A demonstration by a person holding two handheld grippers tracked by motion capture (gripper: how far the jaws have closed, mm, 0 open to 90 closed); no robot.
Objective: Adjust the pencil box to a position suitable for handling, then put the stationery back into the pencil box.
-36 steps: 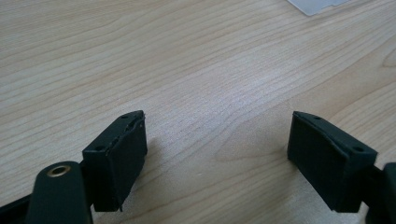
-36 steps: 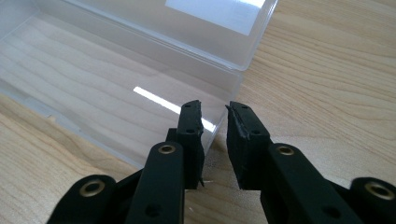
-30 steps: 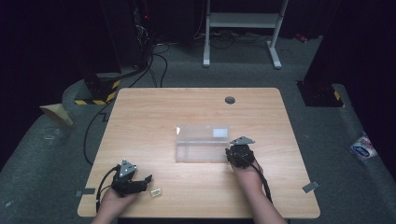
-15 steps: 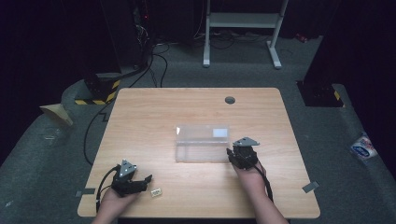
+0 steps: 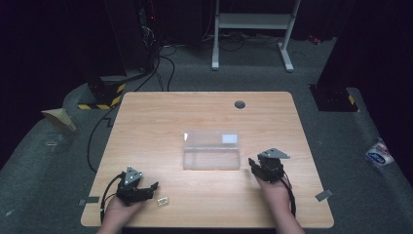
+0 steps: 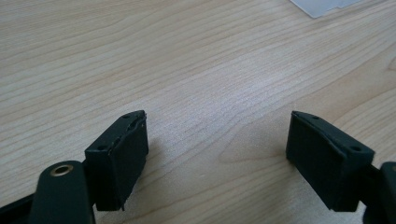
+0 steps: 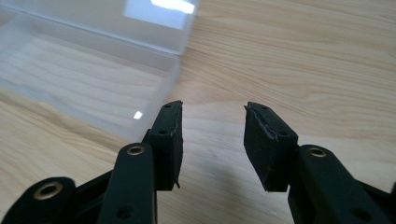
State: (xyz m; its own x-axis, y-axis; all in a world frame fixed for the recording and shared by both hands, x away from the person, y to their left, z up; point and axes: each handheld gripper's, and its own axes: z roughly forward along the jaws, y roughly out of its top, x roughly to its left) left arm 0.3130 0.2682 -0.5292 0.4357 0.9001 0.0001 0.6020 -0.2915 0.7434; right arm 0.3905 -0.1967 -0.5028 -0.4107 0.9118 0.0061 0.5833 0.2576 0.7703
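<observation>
That clear plastic box [image 5: 211, 150] mid-table looks light, stiff and slippery, so I'd pinch a side wall; right tongs [image 7: 212, 126] just opened beside it, left tongs [image 6: 217, 140] apart, both empty.

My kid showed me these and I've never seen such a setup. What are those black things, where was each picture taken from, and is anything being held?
No robot here: a person holds a two-jaw hand tool in each hand. The high view looks down on the wooden table. There you see the left gripper near a small pale piece, and the right gripper just right of a clear plastic box. The other two pictures come from cameras riding on each tool, looking along its black jaws. The left gripper's jaws stand wide apart over bare wood. The right gripper's jaws have just been opening beside the box's corner, nothing between them. Neither holds anything.
</observation>
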